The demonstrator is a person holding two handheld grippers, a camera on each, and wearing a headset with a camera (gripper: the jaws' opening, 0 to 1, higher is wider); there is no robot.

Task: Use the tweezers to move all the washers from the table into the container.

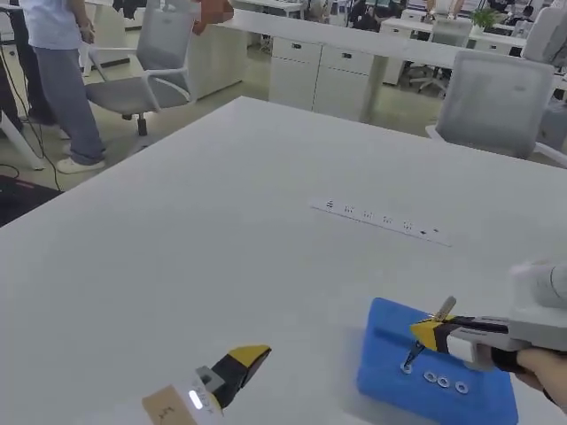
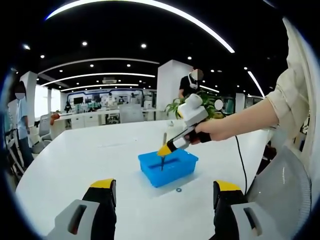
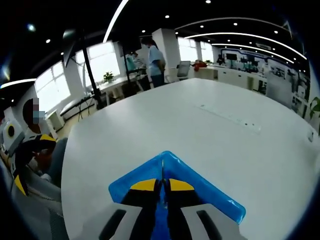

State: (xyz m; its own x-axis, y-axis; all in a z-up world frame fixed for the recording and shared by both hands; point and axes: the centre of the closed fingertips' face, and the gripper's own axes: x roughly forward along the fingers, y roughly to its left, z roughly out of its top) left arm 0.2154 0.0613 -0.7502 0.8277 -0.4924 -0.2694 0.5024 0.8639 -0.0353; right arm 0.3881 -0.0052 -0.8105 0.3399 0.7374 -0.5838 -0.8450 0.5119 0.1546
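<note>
The left gripper point(image 2: 165, 200) hangs low over the desk point(image 1: 221, 248) with its jaws spread wide and nothing between them. Straight ahead of those jaws, in line with the gap between them, one washer point(image 2: 178, 190) lies flat on the desk. It is just beside the near wall of the blue container point(image 2: 165, 177) and outside it. Beyond it, the right gripper point(image 2: 167, 148) reaches over the container with its jaws pressed together on the tweezers point(image 2: 162, 160). The tweezers stand nearly upright, long axis pointing down, tips inside the container. Whether the tips pinch anything is too small to tell.

The coming move turns on one relation: from the tweezer tips, the washer on the desk lies across the container wall, on the side toward the left jaws. The right gripper carries the tool and looks the nearer of the two. I judge it would have to lift clear of the wall and come toward the left gripper to reach that washer.

The left gripper view gives the washer on the desk. The head view looks down into the container and adds three washers point(image 1: 445, 382) in a row on its floor, just to the right of the tweezer tips. The right gripper view looks along the tweezers, a thin line centred between its closed jaws, down onto the container's blue floor.
</note>
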